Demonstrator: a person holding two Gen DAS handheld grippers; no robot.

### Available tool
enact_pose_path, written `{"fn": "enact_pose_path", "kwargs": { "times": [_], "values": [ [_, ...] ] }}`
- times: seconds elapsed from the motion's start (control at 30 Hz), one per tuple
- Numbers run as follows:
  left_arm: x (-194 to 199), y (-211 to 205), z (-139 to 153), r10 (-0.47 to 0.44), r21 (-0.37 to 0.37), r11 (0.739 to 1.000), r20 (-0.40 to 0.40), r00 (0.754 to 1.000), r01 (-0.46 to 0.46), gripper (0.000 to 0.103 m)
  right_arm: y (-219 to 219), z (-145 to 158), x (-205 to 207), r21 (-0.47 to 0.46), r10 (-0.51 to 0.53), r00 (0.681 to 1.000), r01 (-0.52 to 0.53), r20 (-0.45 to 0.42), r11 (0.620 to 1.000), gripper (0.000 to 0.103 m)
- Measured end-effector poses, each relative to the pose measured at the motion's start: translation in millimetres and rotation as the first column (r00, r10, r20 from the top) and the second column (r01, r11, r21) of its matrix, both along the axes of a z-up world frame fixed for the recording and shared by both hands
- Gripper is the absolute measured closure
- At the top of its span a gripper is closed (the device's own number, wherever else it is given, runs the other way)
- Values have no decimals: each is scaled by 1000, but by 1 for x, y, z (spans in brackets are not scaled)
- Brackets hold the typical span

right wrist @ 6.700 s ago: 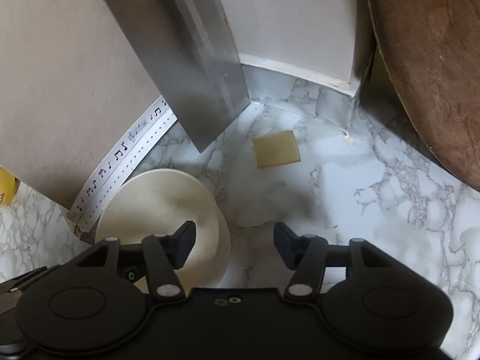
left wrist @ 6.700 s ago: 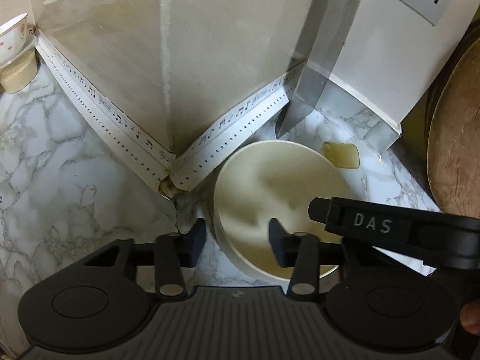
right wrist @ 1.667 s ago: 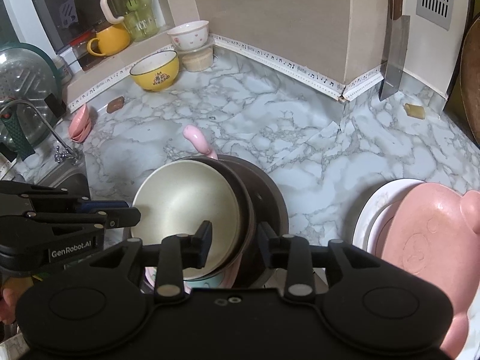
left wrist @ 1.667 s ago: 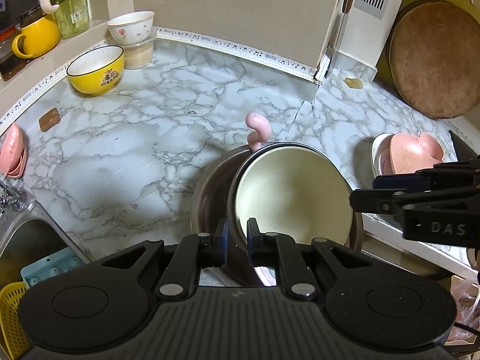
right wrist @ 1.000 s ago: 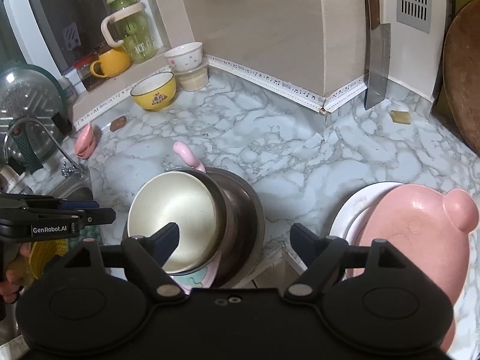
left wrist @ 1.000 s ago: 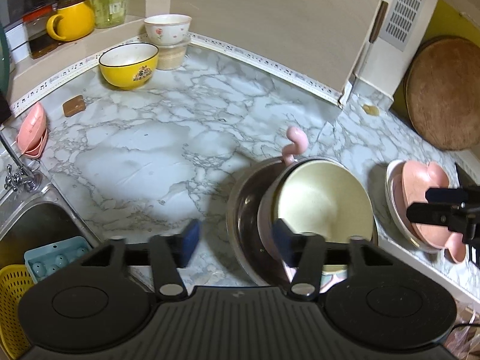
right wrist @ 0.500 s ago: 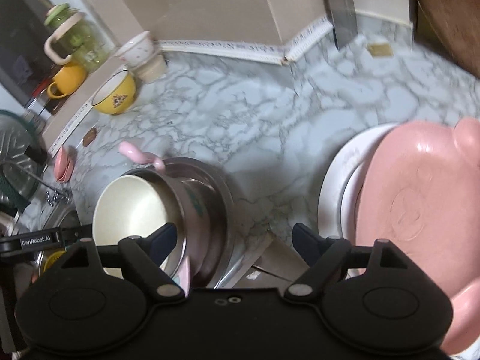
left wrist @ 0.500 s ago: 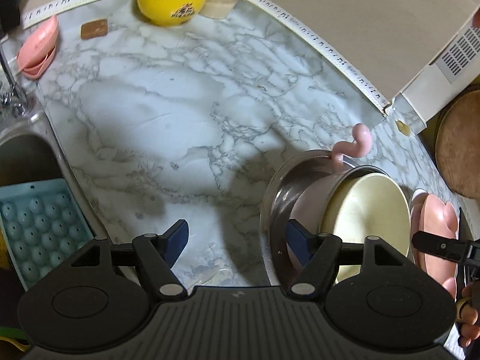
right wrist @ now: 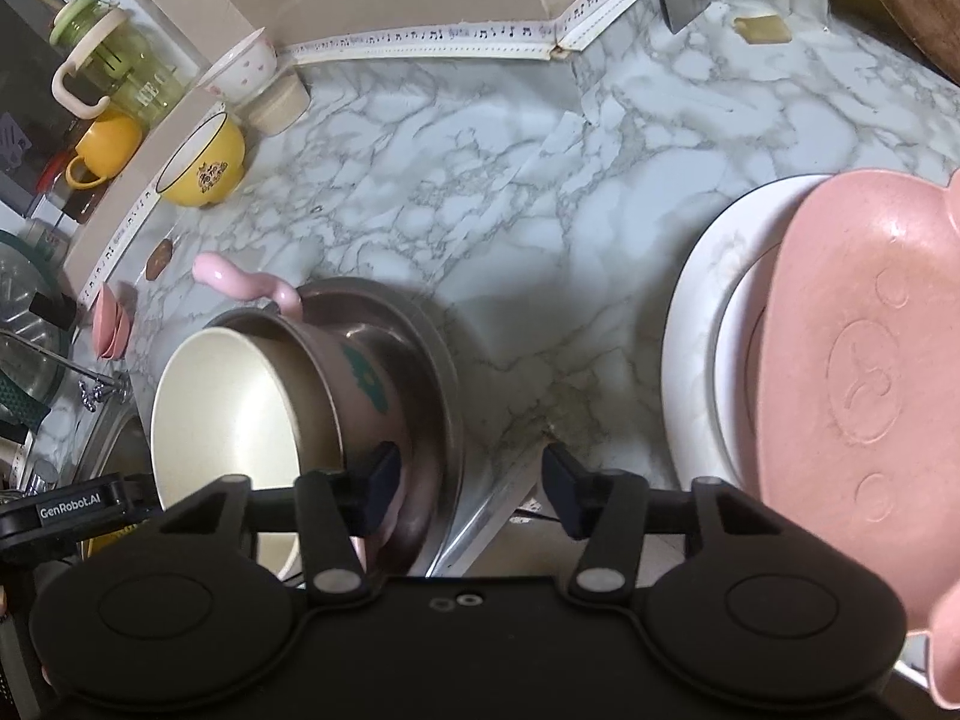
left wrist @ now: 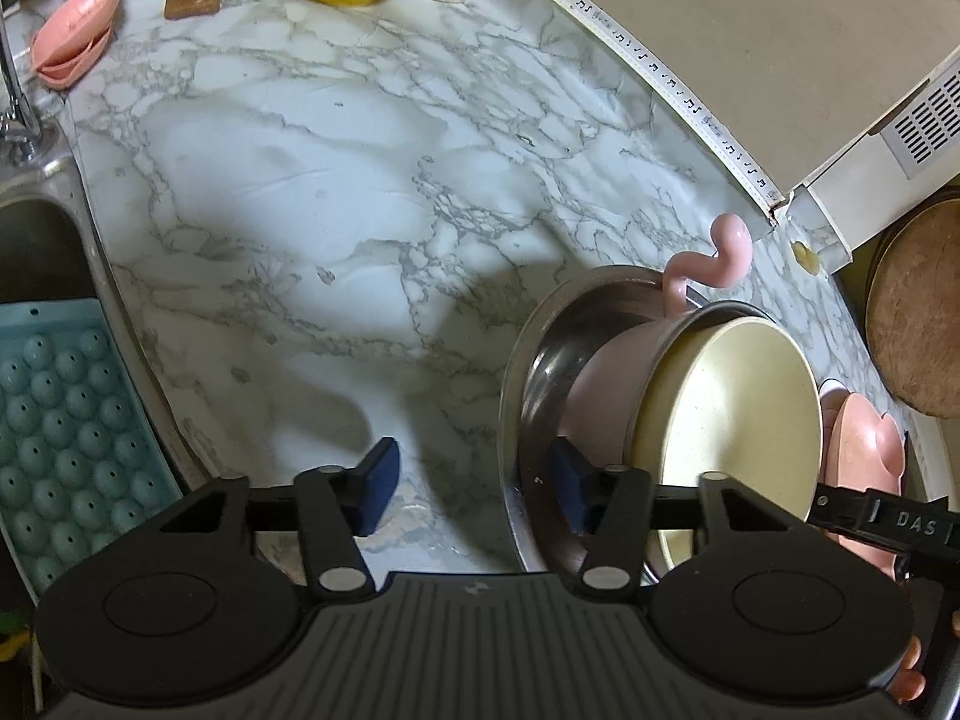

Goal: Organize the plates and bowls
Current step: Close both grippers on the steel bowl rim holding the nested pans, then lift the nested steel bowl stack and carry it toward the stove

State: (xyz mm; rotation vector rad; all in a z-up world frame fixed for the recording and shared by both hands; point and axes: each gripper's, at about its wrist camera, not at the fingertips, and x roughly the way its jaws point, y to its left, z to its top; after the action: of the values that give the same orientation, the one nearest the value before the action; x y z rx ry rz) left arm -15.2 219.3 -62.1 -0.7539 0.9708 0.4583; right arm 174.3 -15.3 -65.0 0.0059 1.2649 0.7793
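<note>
Astride the steel basin's rim [left wrist: 510, 372], each hand-held gripper, left [left wrist: 474, 483] and right [right wrist: 471, 489], has been closing, still ungripped.

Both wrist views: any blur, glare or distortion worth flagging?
Left wrist view: sharp, strong fisheye bending of the wall trim, dark shadows on the counter. Right wrist view: sharp too, soft sheen on the pink plate, corners darkened.

Dim indoor light; soft shadows across countertop [left wrist: 336, 180]; strong fisheye bending at edges; sharp focus.
</note>
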Motion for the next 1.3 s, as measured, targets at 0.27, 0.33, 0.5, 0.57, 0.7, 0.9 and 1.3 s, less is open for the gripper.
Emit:
{"fn": "enact_pose_path", "kwargs": {
  "times": [0.27, 0.33, 0.5, 0.57, 0.7, 0.9, 1.3],
  "values": [
    [0, -3, -4, -2, -18, 1000, 9, 1000, 2, 71, 7, -7, -8, -11, 22, 1000, -22, -3, 1000, 69],
    [1, -5, -4, -3, -18, 1000, 10, 1000, 3, 73, 9, -8, -9, -11, 24, 1000, -24, -4, 1000, 72],
    [3, -9, -2, -22, -5, 1000, 16, 1000, 22, 85, 13, -9, -11, -18, 35, 999, -35, 8, 999, 81],
    [4, -10, -2, -29, -1, 1000, 16, 999, 29, 87, 15, -9, -12, -20, 39, 999, -39, 11, 999, 83],
    [5, -10, -1, -41, 4, 999, 22, 999, 41, 90, 16, -10, -12, -26, 34, 999, -33, 15, 999, 84],
    [7, -15, -1, -60, 41, 997, 10, 998, 59, 91, 17, -11, -13, -45, 33, 999, -31, 39, 999, 90],
    [7, -23, 4, -107, 101, 989, 2, 994, 106, 91, 19, -6, -20, -69, 66, 993, -59, 95, 996, 90]
  ]
}}
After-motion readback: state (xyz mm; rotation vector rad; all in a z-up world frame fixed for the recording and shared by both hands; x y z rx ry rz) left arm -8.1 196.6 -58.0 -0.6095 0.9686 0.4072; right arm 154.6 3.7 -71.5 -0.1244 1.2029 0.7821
